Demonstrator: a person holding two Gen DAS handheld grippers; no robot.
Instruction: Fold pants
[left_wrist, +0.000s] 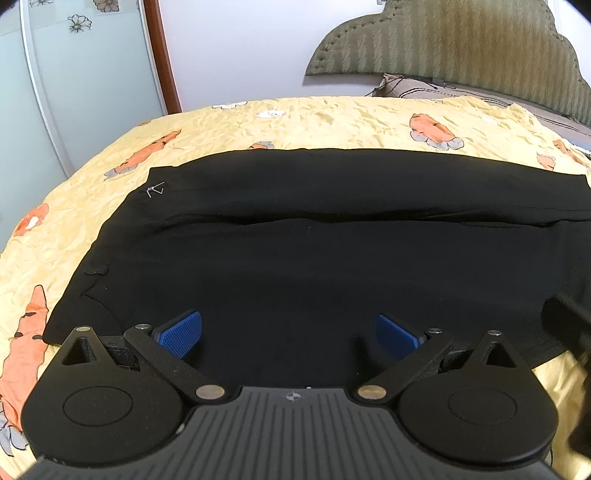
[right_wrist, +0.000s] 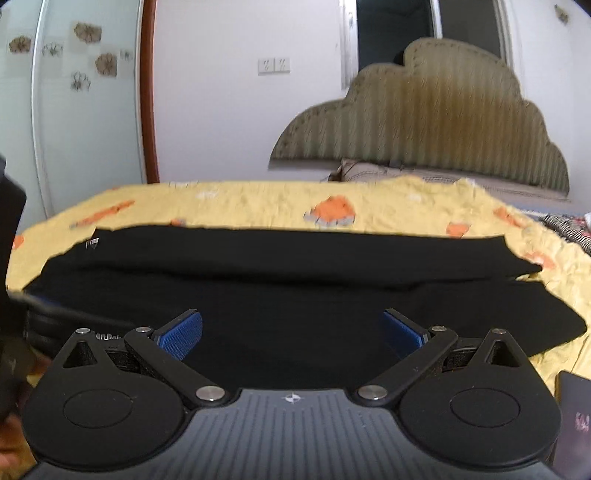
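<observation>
The bed (left_wrist: 332, 118), under a yellow carrot-print cover, carries the black pants (left_wrist: 295, 251), which lie flat across it with one leg beside the other, waist to the left. The cloth looks light, limp and thin, so it should sag if lifted; hem corners or waistband seem the best holds. The left gripper (left_wrist: 290, 334) and right gripper (right_wrist: 291, 332) hover spread wide, holding nothing.

Black grippers (left_wrist: 290, 334) — blue ribbed pads (left_wrist: 181, 332)
</observation>
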